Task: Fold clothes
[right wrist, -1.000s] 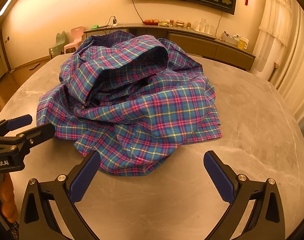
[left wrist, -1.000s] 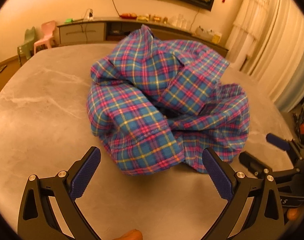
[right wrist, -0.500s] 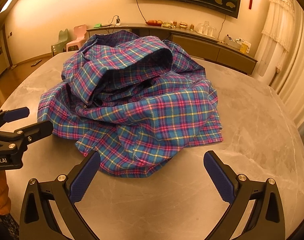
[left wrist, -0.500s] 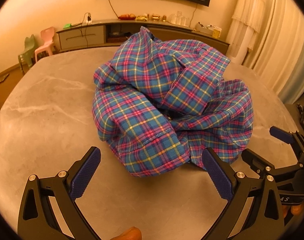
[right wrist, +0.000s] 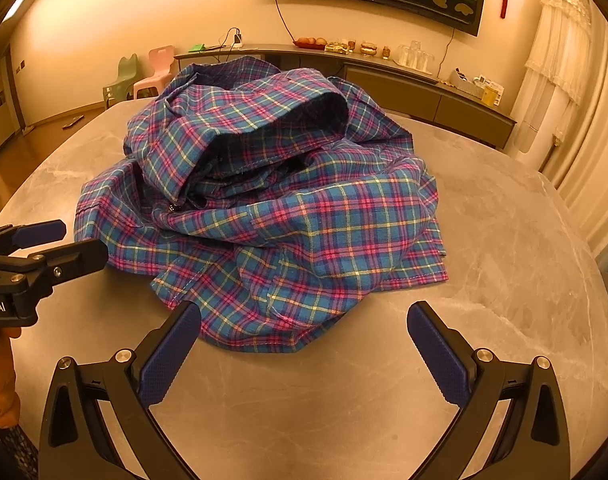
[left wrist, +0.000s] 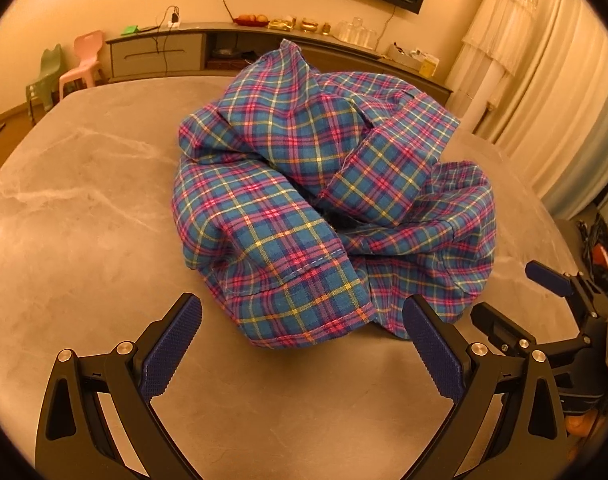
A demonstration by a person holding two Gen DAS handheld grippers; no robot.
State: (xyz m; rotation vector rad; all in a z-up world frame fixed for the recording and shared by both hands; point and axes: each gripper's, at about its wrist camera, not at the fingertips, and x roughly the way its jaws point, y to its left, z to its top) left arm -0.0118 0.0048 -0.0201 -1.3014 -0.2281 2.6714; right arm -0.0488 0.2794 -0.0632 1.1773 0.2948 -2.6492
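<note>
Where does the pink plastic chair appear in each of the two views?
Left wrist view: pink chair at far left, beyond the table.
Right wrist view: pink chair at upper left, behind the plaid shirt.
Shared landmark: the green chair, immediately left of it in both.

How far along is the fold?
Done: nothing; the plaid shirt lies crumpled in a heap on the marble table. In hand: nothing; the left tongs and the right tongs hang open just short of its near edge. Left: grasp, spread flat, fold.
</note>
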